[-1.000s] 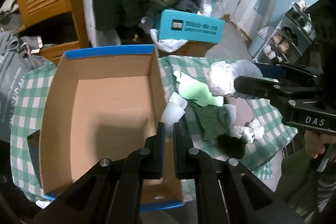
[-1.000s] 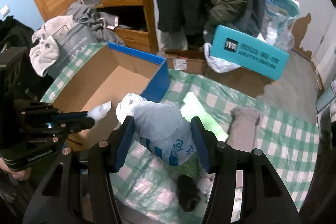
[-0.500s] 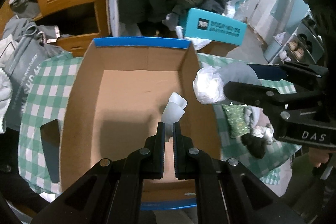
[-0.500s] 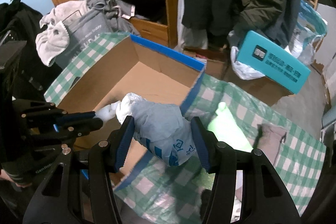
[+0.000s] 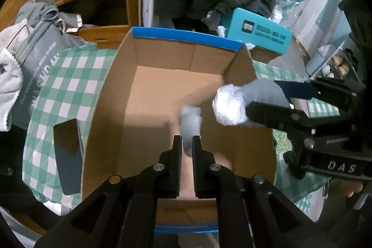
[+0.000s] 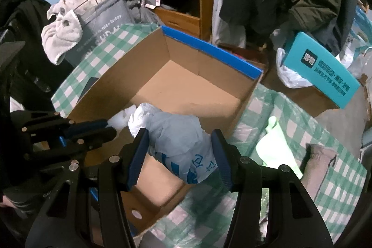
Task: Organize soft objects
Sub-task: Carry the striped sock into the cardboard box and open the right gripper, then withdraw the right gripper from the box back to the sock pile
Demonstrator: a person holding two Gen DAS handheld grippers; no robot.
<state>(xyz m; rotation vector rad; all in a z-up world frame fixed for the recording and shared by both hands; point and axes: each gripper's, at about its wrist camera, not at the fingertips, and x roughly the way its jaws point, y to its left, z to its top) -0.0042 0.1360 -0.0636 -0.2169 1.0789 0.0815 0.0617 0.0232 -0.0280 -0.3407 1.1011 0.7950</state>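
- Your right gripper [image 6: 180, 156] pinches a crumpled pale-blue plastic bag [image 6: 183, 145], just over the cardboard box's [image 6: 186, 85] near right corner.
- Your left gripper [image 5: 186, 147], nearly closed, grips a white bundle [image 5: 190, 122] above the box floor.
- Beyond lie green cloth [image 6: 274, 148] and a teal box [image 6: 323, 69].

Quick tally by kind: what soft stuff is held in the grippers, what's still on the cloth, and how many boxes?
Held bundles: 2 (white wad, bagged bundle)
Soft items on cloth: 2 (green, grey)
Boxes: 2 (cardboard, teal)
Total: 6
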